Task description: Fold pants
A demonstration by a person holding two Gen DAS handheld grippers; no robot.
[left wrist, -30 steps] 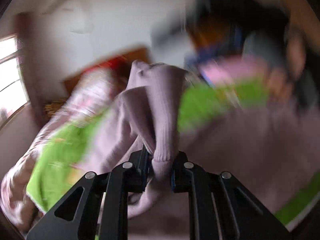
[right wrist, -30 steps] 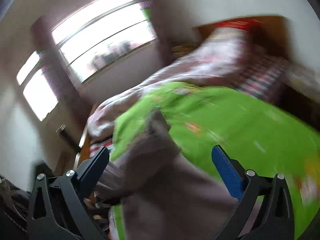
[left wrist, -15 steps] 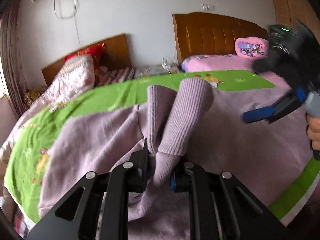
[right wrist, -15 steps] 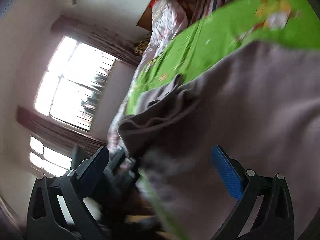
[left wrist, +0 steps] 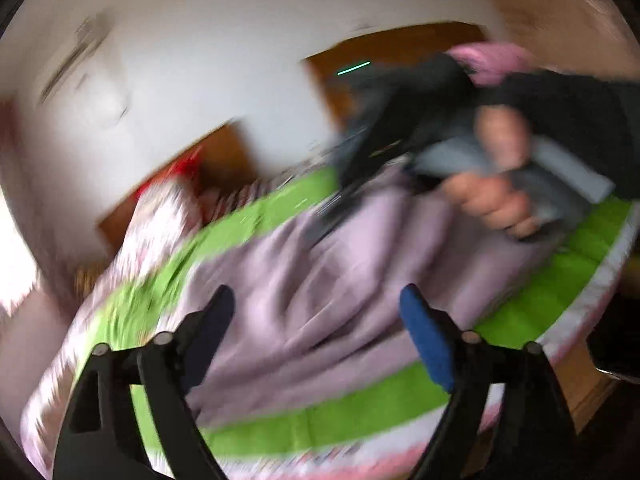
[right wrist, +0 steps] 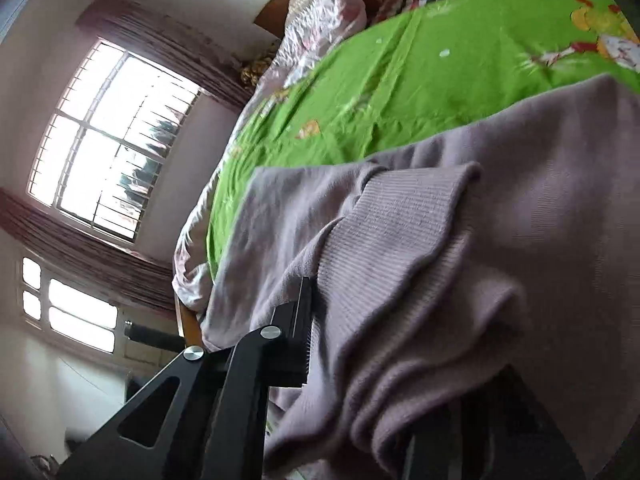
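Observation:
The lilac knitted pants lie spread on the green bed sheet. My left gripper hovers over their near part. Its jaws are opening wide and nothing is pinched between them. In the right wrist view a ribbed fold of the pants is bunched between the jaws of my right gripper, which are closing on it. One black finger presses against the fabric; the other is hidden under the cloth. The left wrist view shows the right gripper, blurred, at the pants' far side, held by a hand.
The green sheet covers the bed up to a floral quilt and pillows near a wooden headboard. A barred window is at the left. The bed's white edge runs at the right, with a dark sleeve above it.
My left gripper has let go of the ribbed pants cuff and opened. The right gripper has come down onto the pants, rolled, and closed from wide open on a fold.

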